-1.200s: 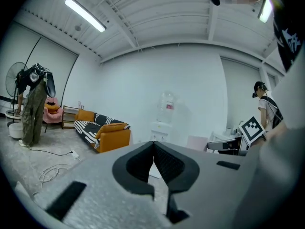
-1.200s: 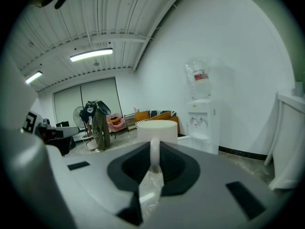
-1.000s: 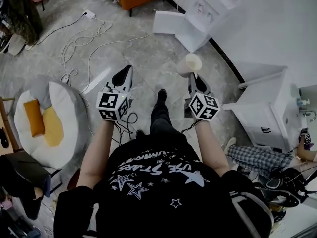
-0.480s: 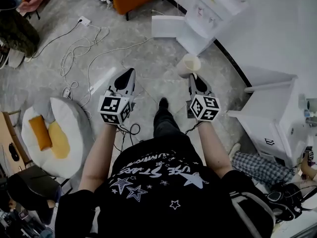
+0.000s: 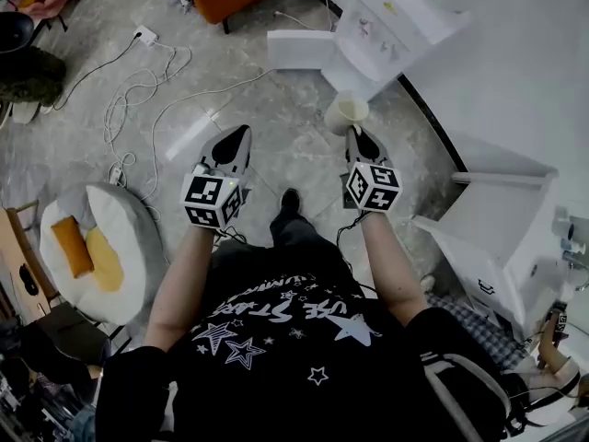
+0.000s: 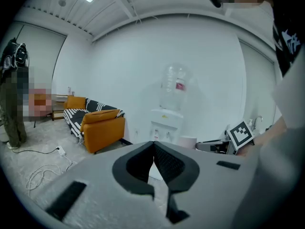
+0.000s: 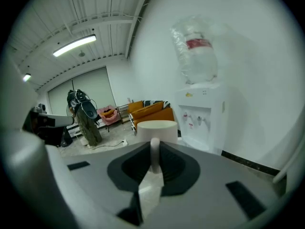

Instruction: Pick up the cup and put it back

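With the right gripper (image 5: 355,134) we pinch the cup (image 5: 347,113) by its wall, fingers nearly closed, the water dispenser (image 5: 382,21) at one o'clock. Our left gripper (image 5: 234,140) has its fingers together, empty.

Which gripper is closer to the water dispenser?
Right. In the head view, the right gripper, shut on the cup, points at the water dispenser from just short of it. The left gripper, shut and empty, is farther off to the side.
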`<state>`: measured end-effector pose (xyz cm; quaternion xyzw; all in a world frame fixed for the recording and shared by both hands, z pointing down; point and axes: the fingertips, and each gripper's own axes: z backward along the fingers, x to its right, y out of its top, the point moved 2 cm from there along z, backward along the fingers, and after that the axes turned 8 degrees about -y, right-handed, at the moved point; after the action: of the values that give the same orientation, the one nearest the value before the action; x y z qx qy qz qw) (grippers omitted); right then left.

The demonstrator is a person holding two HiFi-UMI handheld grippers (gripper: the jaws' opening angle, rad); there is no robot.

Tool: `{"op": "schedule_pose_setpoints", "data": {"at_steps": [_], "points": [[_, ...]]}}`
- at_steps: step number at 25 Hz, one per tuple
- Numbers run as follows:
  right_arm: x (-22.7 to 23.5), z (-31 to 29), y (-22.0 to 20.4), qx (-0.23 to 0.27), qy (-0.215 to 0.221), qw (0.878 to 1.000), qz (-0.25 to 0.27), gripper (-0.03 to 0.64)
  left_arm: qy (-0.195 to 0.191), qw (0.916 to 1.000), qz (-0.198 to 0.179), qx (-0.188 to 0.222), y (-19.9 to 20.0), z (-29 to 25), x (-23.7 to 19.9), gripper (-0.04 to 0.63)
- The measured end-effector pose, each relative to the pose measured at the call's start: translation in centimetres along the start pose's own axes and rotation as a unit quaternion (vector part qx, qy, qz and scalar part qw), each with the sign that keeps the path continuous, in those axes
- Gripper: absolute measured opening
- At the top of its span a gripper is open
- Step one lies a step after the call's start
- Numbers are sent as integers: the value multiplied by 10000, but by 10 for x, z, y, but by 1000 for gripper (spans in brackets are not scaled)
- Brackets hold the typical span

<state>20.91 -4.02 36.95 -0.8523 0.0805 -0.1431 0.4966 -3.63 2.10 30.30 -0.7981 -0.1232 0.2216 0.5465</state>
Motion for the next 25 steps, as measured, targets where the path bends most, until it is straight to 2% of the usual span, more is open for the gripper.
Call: {"op": "schedule_pose_setpoints", "data": {"at_steps": [9, 18, 23, 25], "points": [[27, -30, -10, -266, -4, 9996, 6, 43, -10, 9997, -95, -204, -1, -48, -14, 9], [25, -64, -25, -549, -308, 9978, -223, 43, -486, 9981, -252, -273, -5, -115, -54, 9], [38, -114, -37, -706, -731, 9941, -374, 43, -718, 9961, -271, -445, -31, -167, -92, 9], [42, -137, -42, -776, -858, 9924, -421, 43, -800, 9950, -159, -575, -47, -188, -108, 9]]}}
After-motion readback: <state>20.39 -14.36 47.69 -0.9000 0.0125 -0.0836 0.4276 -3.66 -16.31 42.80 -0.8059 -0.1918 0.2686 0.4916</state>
